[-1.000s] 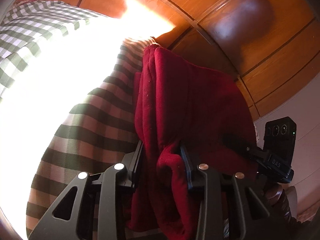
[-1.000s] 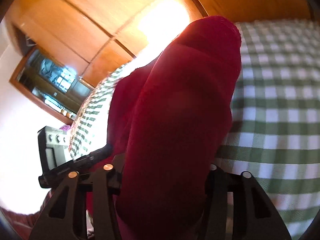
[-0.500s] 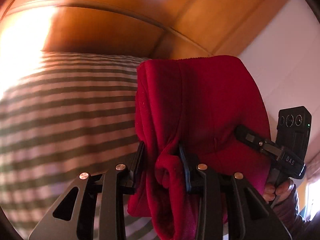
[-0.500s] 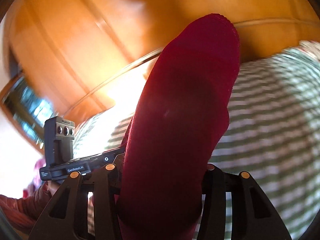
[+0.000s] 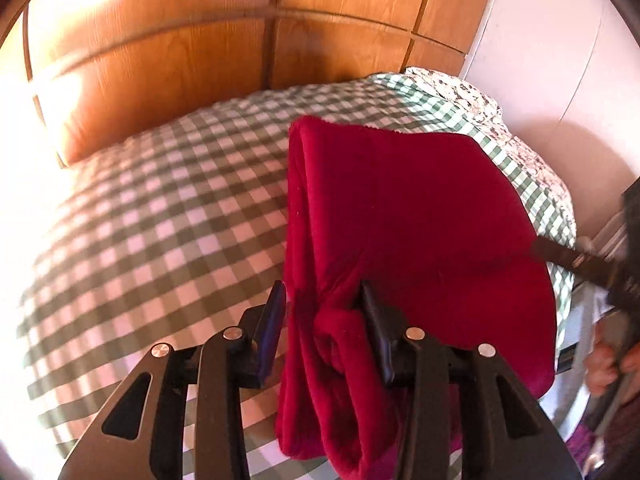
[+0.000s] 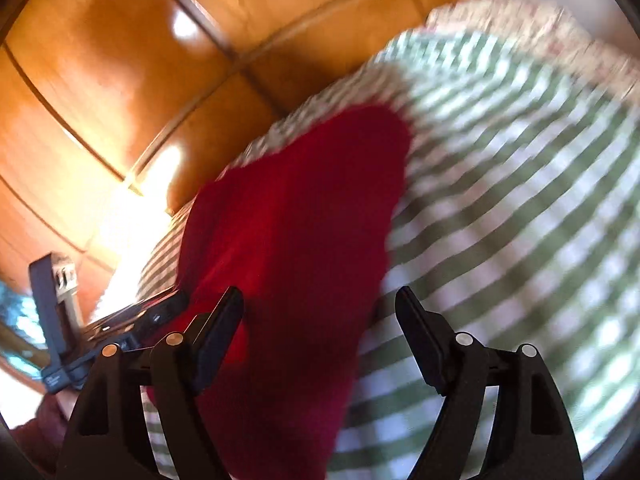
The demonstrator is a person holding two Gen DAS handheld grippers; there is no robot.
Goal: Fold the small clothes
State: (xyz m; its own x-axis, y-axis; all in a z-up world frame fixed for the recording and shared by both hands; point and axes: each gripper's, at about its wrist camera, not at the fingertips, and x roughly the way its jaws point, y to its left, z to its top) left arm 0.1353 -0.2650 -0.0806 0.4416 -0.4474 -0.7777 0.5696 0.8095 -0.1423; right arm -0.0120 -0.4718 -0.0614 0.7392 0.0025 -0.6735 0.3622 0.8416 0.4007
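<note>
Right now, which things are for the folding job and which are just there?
For the job:
red fleece garment
left gripper, closing on it
right gripper, fingers apart around it

Just there:
green checked bedspread
wooden headboard
floral bedding at the far corner

Right gripper jaws apart; red garment between.

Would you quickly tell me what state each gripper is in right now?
Left gripper: shut on the red garment.
Right gripper: open, fingers apart; the garment lies between them.
</note>
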